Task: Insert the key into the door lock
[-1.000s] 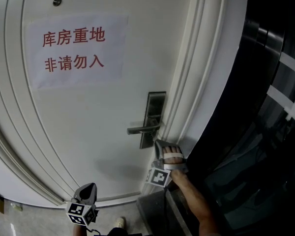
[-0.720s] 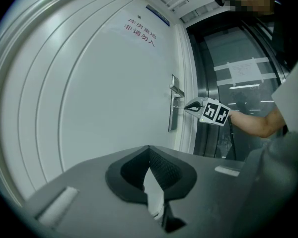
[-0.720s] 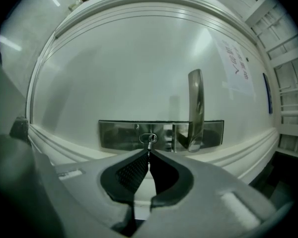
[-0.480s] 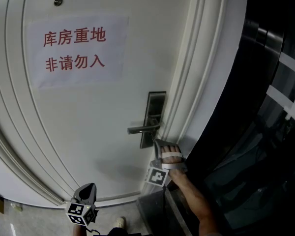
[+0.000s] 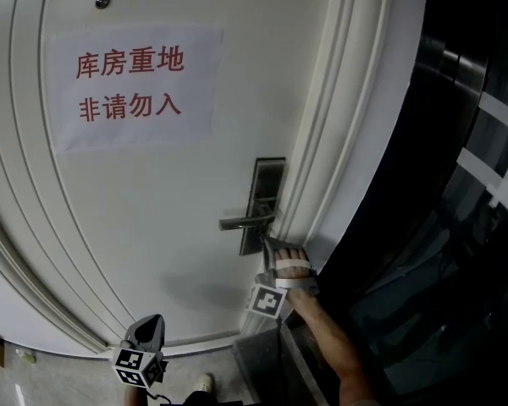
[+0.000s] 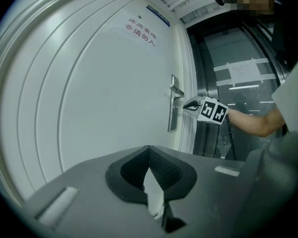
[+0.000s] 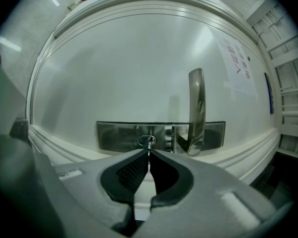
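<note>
Nothing is moving since a second ago: right fingers (image 7: 133, 171) are staying pinched on the key (image 7: 149, 143), its tip meeting the keyhole (image 7: 143, 141) just ahead; left fingers (image 6: 165, 168) are hanging closed, empty.

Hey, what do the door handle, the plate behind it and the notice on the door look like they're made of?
The door handle looks like polished metal, steel or chrome, given its mirror glints. The lock plate looks metal too, with a duller, brushed sheen. The notice seems thin matte white paper with red print.
</note>
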`<state>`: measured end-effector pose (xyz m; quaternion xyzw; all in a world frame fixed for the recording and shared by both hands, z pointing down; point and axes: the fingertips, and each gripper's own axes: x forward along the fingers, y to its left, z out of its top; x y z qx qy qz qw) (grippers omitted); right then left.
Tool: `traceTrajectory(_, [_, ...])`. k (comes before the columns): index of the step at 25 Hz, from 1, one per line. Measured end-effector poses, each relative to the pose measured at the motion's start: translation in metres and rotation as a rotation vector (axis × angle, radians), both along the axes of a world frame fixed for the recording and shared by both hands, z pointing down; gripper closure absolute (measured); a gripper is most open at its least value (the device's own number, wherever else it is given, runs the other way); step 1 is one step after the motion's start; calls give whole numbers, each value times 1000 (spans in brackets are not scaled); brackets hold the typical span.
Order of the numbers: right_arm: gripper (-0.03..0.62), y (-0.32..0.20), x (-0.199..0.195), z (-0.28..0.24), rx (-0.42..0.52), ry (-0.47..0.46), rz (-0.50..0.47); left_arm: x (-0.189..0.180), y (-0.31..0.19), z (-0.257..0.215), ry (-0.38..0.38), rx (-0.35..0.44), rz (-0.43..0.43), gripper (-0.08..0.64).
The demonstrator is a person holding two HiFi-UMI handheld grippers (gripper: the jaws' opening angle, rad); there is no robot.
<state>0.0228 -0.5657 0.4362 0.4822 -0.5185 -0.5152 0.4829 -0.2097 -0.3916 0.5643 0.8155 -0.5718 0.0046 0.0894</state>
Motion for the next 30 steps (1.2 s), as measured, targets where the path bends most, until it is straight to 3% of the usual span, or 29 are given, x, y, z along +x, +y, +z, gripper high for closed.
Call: traceTrajectory(30, [581, -17, -9, -3, -9, -29, -13, -5, -5, 2, 14, -4, -7, 557])
